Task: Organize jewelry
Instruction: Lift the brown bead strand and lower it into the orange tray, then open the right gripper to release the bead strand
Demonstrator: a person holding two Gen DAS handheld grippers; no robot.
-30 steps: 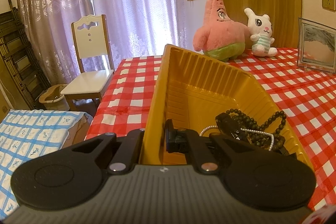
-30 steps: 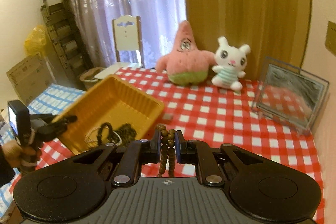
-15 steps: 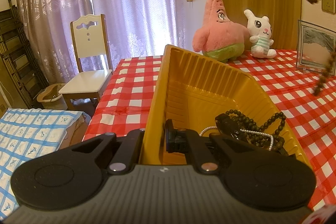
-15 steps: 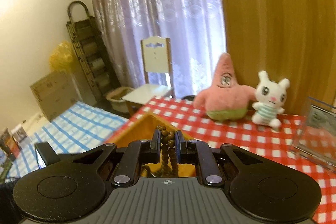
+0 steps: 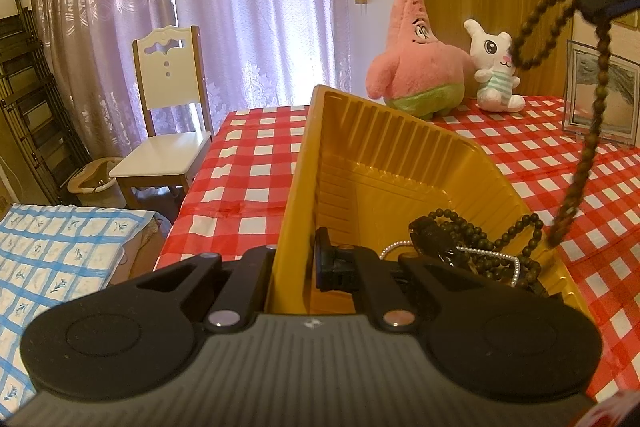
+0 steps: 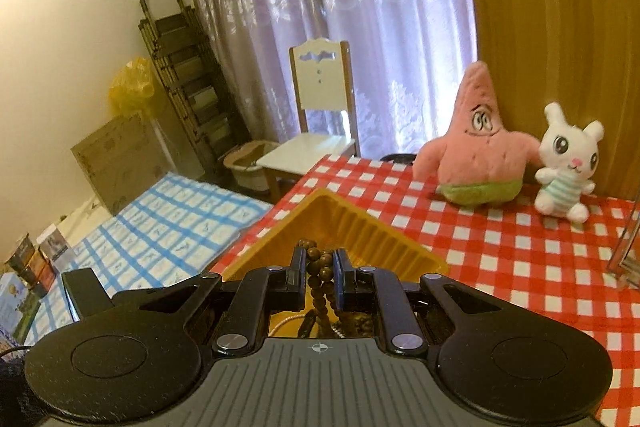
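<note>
In the right wrist view the right gripper (image 6: 318,277) sits at bottom centre, its jaws pinched on a brown bead strand (image 6: 320,281) that hangs doubled between the pads. In the left wrist view the same strand (image 5: 596,99) dangles from the upper right corner down the right edge of the frame, its lower end just beside the near right rim of the yellow tray (image 5: 384,163), seemingly outside it. The left gripper (image 5: 296,267), at bottom centre of its view, is clamped on the tray's near wall, one finger inside and one outside, steadying it on the red checked tablecloth (image 5: 248,167). A tangle of dark beads and a thin pearl chain (image 5: 460,247) already lies in the tray's near right corner.

The step in hand looks like carrying the strand to the tray. The next move calls for bringing the hanging loop fully over the tray's floor, lowering until the beads pool inside, then parting the jaws; a trailing end could drape over the rim.
</note>
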